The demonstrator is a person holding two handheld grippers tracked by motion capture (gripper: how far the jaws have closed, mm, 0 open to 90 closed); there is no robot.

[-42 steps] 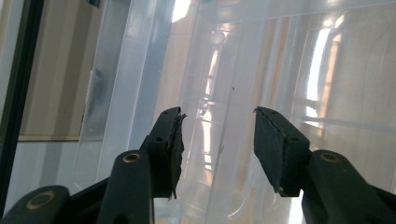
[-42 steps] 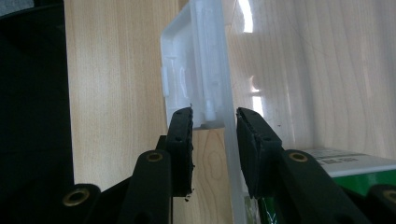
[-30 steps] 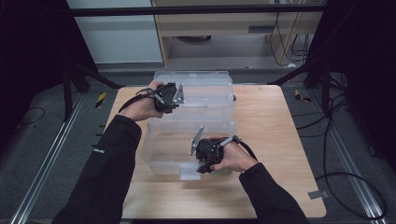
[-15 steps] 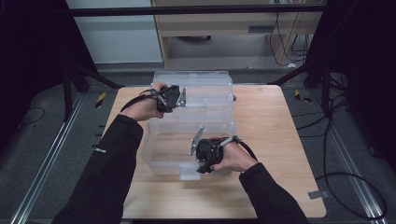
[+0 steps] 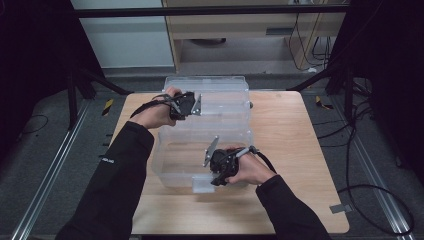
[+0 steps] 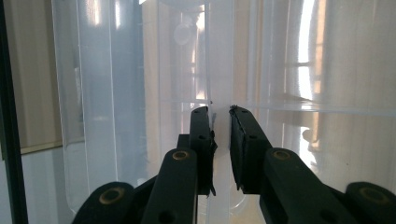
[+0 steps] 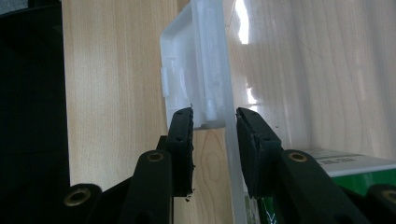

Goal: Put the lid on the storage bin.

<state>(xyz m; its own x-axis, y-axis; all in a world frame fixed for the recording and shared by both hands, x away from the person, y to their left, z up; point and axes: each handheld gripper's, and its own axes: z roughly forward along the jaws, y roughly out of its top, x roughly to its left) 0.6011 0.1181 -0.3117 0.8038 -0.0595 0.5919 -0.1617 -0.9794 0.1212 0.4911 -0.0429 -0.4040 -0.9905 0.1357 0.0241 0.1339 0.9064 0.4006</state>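
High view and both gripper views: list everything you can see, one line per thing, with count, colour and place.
Plastic box: one, clear, on the near middle of the table.
Box lid: one, clear, raised behind the box at the table's far side.
Latch flap: one, whitish, on the box's near wall, hanging over the wood.
Green-and-white label or carton: one, seen through the box wall; cannot tell what it is.
Table: one, light wood.
Cabinet: one, beige, behind the table.
Cables: several, black, on the grey floor at right.
Left gripper: one, black, jaws just closing on the lid's edge.
Right gripper: one, black, jaws astride the box wall at the latch flap.
Sleeves: two, black.
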